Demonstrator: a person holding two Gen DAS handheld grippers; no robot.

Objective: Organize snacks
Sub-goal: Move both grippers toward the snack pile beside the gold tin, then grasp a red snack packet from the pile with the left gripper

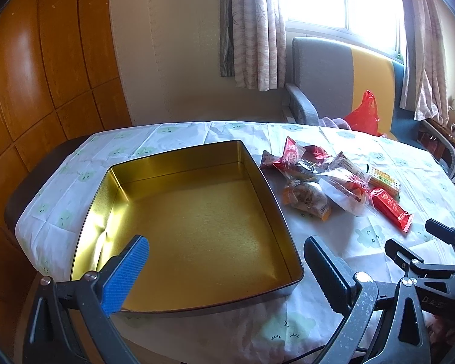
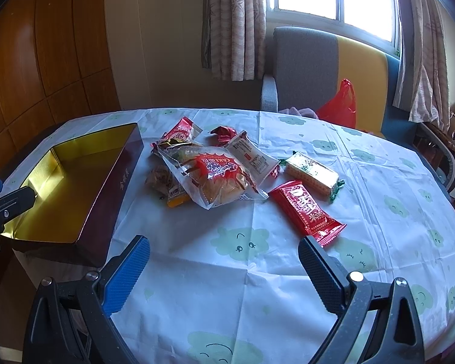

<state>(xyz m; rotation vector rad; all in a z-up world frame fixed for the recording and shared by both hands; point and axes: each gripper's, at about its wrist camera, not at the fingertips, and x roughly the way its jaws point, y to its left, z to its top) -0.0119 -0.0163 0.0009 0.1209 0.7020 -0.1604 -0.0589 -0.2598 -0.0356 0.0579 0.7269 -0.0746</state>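
Observation:
A wide tin box (image 1: 259, 182) with a gold inside lies bare on the left half of the table; its dark outer wall (image 2: 118, 188) shows in the right wrist view. To its right sits a heap of wrapped snacks: a clear-bagged cake (image 2: 218, 176), a red bar (image 2: 308, 212), a gold-green packet (image 2: 312, 171), a white packet (image 2: 251, 154) and small red sweets (image 2: 224, 133). My left gripper (image 1: 227, 268) hangs open over the box's near edge. Before the red bar, above the cloth, my right gripper (image 2: 224, 265) stands open with nothing between its fingers.
A white tablecloth (image 2: 364, 157) with green cloud faces covers the table. Behind it stands a grey, yellow and blue chair (image 2: 306, 60) with a red plastic bag (image 2: 339, 106) on the seat. Wooden panels line the left wall; a curtained window is at the back.

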